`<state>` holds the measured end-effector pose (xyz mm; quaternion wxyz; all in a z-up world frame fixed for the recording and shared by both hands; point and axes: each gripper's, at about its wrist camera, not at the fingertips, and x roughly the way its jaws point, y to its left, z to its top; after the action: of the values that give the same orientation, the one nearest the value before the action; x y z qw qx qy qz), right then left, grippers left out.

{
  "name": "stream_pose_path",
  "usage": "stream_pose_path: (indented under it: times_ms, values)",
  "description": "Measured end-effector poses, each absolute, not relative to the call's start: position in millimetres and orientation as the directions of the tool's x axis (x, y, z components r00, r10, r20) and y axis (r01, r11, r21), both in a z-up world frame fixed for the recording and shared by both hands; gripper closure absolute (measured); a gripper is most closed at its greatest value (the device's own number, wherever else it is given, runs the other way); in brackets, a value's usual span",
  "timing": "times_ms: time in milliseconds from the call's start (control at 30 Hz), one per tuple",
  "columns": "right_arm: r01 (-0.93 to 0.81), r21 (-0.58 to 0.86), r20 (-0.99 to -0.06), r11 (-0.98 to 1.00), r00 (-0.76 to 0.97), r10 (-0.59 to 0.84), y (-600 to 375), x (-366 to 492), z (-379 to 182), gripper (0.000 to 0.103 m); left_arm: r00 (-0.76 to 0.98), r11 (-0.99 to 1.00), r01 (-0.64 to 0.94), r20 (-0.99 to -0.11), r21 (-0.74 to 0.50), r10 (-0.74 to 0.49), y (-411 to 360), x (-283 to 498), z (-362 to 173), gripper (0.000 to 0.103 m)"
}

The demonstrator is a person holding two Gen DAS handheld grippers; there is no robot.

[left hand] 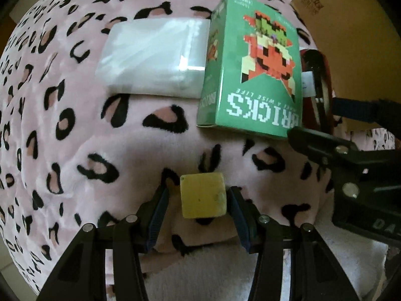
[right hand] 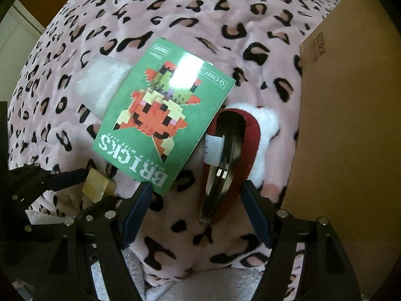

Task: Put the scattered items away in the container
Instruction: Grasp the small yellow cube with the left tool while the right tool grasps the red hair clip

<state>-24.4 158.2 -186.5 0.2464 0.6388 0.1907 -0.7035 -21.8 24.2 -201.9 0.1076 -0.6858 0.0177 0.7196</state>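
While both grippers point down at the pink leopard-print blanket (left hand: 75, 150), the left gripper (left hand: 200, 202) has a small yellow cube (left hand: 203, 195) between its blue pads; the right pad looks to touch the cube's side, a sliver of gap shows at the left pad, so I cannot tell if it is truly gripped. The right gripper (right hand: 198, 200) stands wide, its fingers straddling a dark red hair clip (right hand: 250, 135) with a metal snap, touching neither side. The clip lies on the blanket against a bit of white fluff (right hand: 265, 125), just beside a green BRICKS box (right hand: 160, 115). On the far side of that box, touching it, lies a clear plastic packet (left hand: 153, 57). A brown cardboard box (right hand: 351, 125) stands at the blanket's right edge, near the clip.
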Motion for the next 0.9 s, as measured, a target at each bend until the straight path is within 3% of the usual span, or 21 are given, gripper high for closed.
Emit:
stream_pose_path:
  times_ms: [333, 600, 733, 800, 900]
  values:
    - [0.669, 0.018, -0.997, -0.743, -0.047, -0.067, 159, -26, -195, 0.028, -0.047, -0.976, -0.194, -0.993, -0.096, 0.107, 27, -23, -212, 0.053]
    - [0.726, -0.061, -0.997, -0.685, -0.073, 0.012, 164, -26, -204, 0.03, -0.063, -0.98, -0.169, -0.991, -0.108, 0.12, 16, -19, -213, 0.07]
    - [0.691, -0.055, -0.998, -0.72, -0.068, 0.011, 162, -37, -217, 0.031, -0.055, -0.982, -0.132, -0.988, -0.138, 0.147, 8, -21, -215, 0.07]
    - [0.668, -0.05, -0.997, -0.742, -0.076, -0.001, 162, -41, -221, 0.037, -0.057, -0.982, -0.125, -0.987, -0.142, 0.15, 7, -21, -215, 0.07]
    - [0.604, -0.007, -0.996, -0.797, -0.071, -0.045, 171, -48, -222, 0.053, -0.062, -0.984, -0.115, -0.987, -0.139, 0.147, 4, -18, -213, 0.07]
